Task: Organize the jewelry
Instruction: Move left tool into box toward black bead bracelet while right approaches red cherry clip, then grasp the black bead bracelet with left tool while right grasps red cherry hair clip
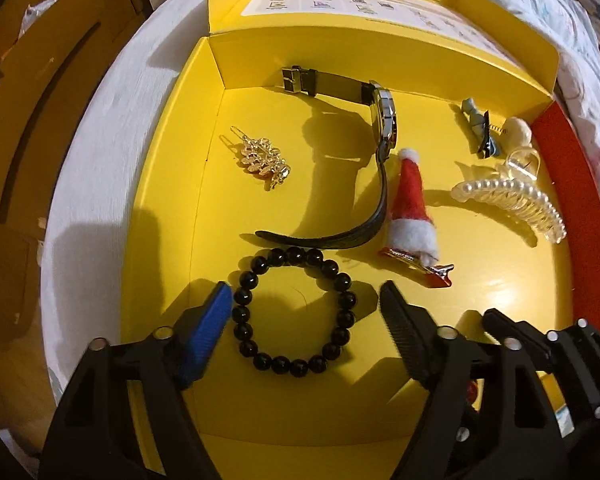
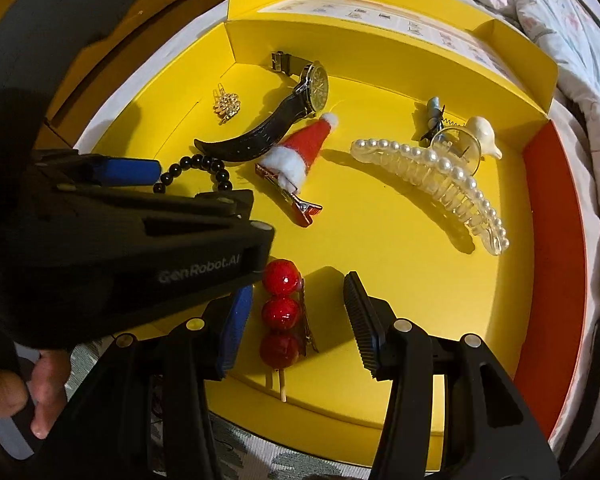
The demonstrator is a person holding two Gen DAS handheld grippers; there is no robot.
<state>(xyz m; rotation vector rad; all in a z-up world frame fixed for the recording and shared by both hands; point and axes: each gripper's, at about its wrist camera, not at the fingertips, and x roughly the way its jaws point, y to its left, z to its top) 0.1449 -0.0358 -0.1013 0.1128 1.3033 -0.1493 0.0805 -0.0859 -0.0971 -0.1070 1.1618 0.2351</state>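
- With the black bead bracelet (image 1: 294, 312) lying flat on the floor of the yellow box (image 1: 500, 300), near its front edge, the left gripper (image 1: 306, 312) hangs right over it, one finger on each side of the ring.
- Its fingers are spread wide and do not press the beads: the blue pad (image 1: 208, 332) sits just outside the left arc, the black ribbed pad (image 1: 400, 332) just beside the right arc. Nothing is gripped.
- To do this step well, it looks best to centre the ring between the pads, go low enough to catch the beads at mid-height, then close gently, since round glossy beads may roll or squirt out.
- Over on the other side, the right gripper (image 2: 298, 320) straddles a red ball hair clip (image 2: 281, 312), fingers apart and not clamped on it.
- Now the box itself: a wristwatch (image 1: 382, 128) with a black strap curls behind the bracelet, its strap end close to the beads.
- A Santa hat clip (image 1: 410, 208) sits just beside that strap, a gold leaf clip (image 1: 262, 160) well apart at the left.
- A pearl claw clip (image 2: 432, 184) and a small grey-blue clip (image 1: 478, 128) fill the right side.
- The lid (image 1: 340, 8) stands open at the back.
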